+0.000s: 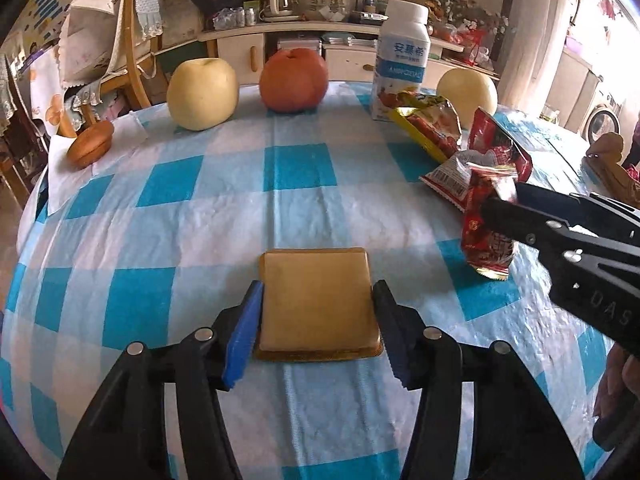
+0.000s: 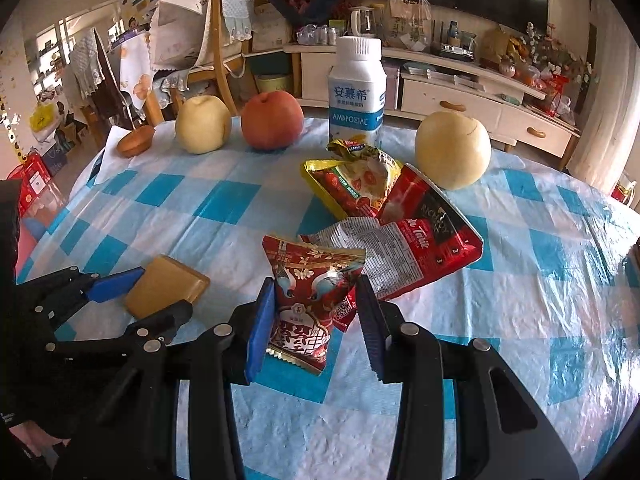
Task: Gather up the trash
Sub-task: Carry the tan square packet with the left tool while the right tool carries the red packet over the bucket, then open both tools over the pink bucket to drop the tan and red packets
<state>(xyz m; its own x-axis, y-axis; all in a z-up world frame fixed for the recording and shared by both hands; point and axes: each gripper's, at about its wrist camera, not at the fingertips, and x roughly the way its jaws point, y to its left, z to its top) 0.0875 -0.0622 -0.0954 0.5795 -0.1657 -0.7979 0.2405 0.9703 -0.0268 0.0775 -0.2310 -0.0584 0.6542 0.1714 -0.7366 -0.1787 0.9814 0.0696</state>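
Note:
My left gripper [image 1: 318,296] has its blue-padded jaws on both sides of a flat tan square packet [image 1: 318,300] lying on the checked tablecloth, touching its edges. It also shows in the right wrist view [image 2: 166,286]. My right gripper [image 2: 316,292] straddles a red patterned snack wrapper [image 2: 310,292]; the left pad touches it, the right pad stands slightly off. Behind it lie a red and silver wrapper [image 2: 404,248] and a yellow and red wrapper [image 2: 356,184]. In the left wrist view the right gripper [image 1: 500,200] is at the red wrapper [image 1: 486,236].
On the blue and white checked table [image 1: 168,240] stand a yellow pear [image 1: 202,94], a red apple [image 1: 293,80], a white yogurt bottle [image 1: 400,64], another pear [image 1: 468,90] and a small brown cake [image 1: 90,144]. A chair and cabinet stand behind.

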